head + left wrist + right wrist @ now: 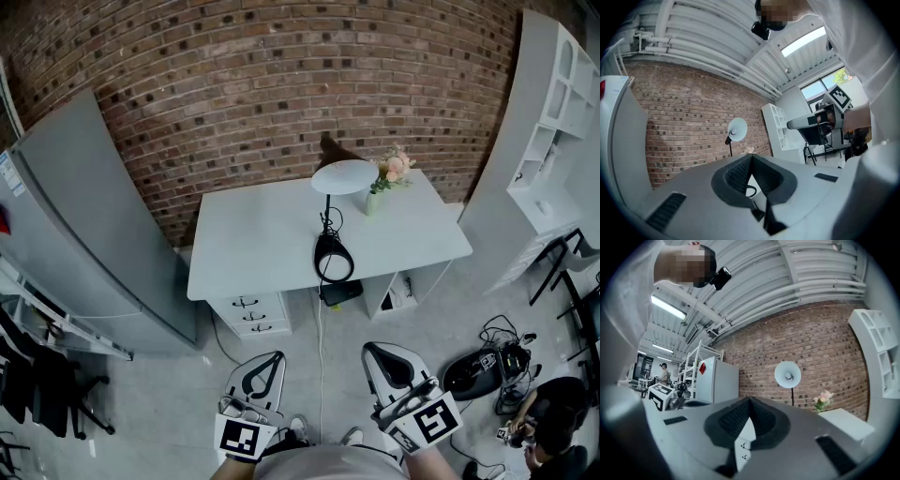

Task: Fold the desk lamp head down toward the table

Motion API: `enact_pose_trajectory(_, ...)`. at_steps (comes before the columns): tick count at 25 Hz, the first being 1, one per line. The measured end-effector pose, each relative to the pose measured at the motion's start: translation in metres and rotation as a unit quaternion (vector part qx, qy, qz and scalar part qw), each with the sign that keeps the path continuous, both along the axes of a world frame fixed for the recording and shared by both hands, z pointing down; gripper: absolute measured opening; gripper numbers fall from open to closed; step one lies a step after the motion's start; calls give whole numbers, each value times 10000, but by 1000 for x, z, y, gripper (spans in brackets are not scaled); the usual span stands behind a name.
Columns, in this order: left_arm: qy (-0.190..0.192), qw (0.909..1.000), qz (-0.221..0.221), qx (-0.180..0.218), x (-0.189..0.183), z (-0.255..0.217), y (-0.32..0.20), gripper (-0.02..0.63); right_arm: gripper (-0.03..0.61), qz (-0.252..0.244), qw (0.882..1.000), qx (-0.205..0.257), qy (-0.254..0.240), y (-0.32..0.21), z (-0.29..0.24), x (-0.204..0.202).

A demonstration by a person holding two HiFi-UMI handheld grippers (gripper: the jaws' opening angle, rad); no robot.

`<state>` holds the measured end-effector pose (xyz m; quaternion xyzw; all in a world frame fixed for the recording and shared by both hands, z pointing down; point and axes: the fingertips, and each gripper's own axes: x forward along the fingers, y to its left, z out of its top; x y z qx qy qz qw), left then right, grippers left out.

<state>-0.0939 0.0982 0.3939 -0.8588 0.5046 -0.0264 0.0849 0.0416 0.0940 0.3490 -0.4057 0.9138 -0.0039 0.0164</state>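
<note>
The desk lamp stands upright at the middle of the white desk (253, 244). Its round white head (342, 176) sits on a thin black stem above a black ring base (334, 258). In both gripper views the head faces me from far off (737, 128) (788, 374). My left gripper (277, 357) and right gripper (368, 349) hang low in front of me, well short of the desk. Both are shut, with jaw tips meeting (751, 156) (750, 400) and nothing between them.
A vase of pink flowers (389, 178) stands right beside the lamp. A grey fridge (84, 216) is at the left and white shelving (553, 103) at the right. A drawer unit (248, 314) sits under the desk. Cables and gear (497, 361) lie on the floor at the right.
</note>
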Motion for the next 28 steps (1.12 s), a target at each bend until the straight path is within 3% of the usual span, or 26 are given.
enact_pose_trajectory(17,77,10000,-11,-49,4,3,-3,8,18,26,9999,-11,-129,-2,-1,6)
enact_pose_trajectory(28,104,9997,-200,-136,36,3,-8,8,18,28,9997,-51,-229,-4,2,52)
